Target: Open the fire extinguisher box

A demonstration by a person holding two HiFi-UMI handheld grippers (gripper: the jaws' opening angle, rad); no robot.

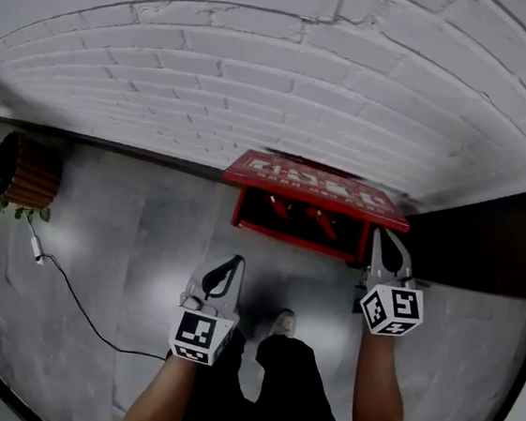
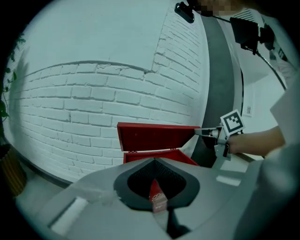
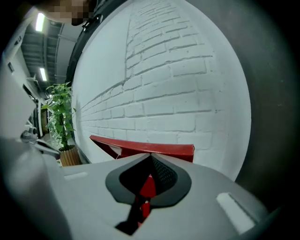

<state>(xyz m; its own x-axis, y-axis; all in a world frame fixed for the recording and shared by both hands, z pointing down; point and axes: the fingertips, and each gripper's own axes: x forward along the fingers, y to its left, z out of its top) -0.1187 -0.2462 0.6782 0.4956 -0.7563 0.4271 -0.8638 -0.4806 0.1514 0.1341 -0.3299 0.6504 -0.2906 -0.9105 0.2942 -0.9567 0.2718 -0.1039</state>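
Since the fire extinguisher box (image 1: 302, 219) sits with its lid (image 1: 313, 184) lifted clear of the front wall, we judge the opening step to be well along, though not finished. The box is a long red case standing on the floor (image 1: 128, 237) at the foot of the white brick wall (image 1: 260, 72), just right of centre in the head view. Its lid appears hinged along the back and tilts up toward the wall. White lettering, too blurred to read, runs across its top. Below the lid the inside is dark, with red shapes (image 1: 323, 223) that we take for extinguishers.

The right gripper (image 1: 380, 235) reaches the lid's right front corner, and in the left gripper view its tips touch that corner. In its own view the jaws are drawn together, their point right against the lid's front edge. We see nothing pinched between them, so we read this as propping the lid, not clamping it. The left gripper (image 1: 233, 266) hangs lower in the frame, well apart from the box, jaws closed on nothing.

Next, we judge, the lid wants carrying further back until it rests against the wall, with the tips kept under the edge so that it cannot slip off and drop shut.

At the left edge of the head view stands a potted plant (image 1: 24, 171), with a thin cable (image 1: 74, 297) trailing over the floor nearby.
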